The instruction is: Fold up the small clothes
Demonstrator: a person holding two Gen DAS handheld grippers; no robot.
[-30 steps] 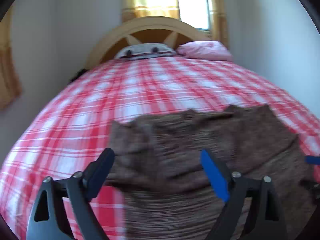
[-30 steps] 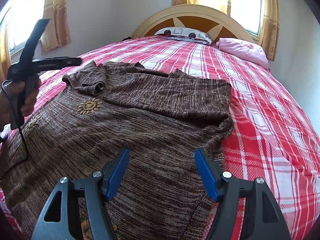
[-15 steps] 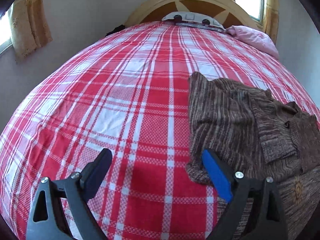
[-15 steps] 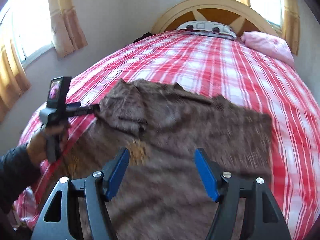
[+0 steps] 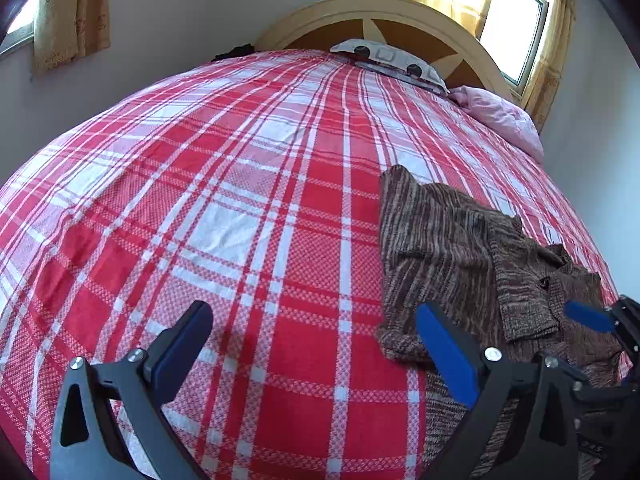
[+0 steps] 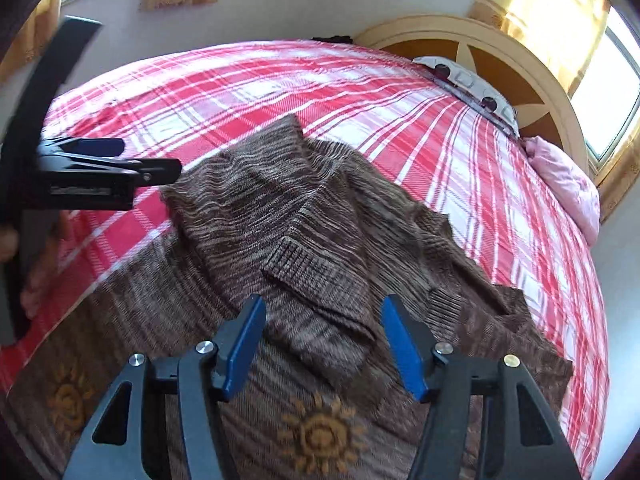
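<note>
Looking over what changed: since a second ago my left gripper (image 5: pixel 314 354) has swung off the sweater (image 6: pixel 304 240) to the bare bedspread (image 5: pixel 224 200), and my right gripper (image 6: pixel 322 344) has come in close over the folded sleeve.
Meaning for task: I judge one sleeve fold is done and I am now lining up for the next fold.
Bedspread: red and white plaid, thin woven cloth with small creases, covering the whole bed.
Sweater: brown striped knit, soft and thick, lying flat near the foot of the bed, the sleeve folded across the chest.
Left gripper: spread wide, holding nothing, its right finger just at the sweater's edge.
Right gripper: spread, holding nothing, above the cuff.
Sun motifs (image 6: pixel 320 436): orange embroidery, round with rays, on the lower body.
Cuff (image 6: pixel 304 264): ribbed band, straight edge, lying on top of the knit.
</note>
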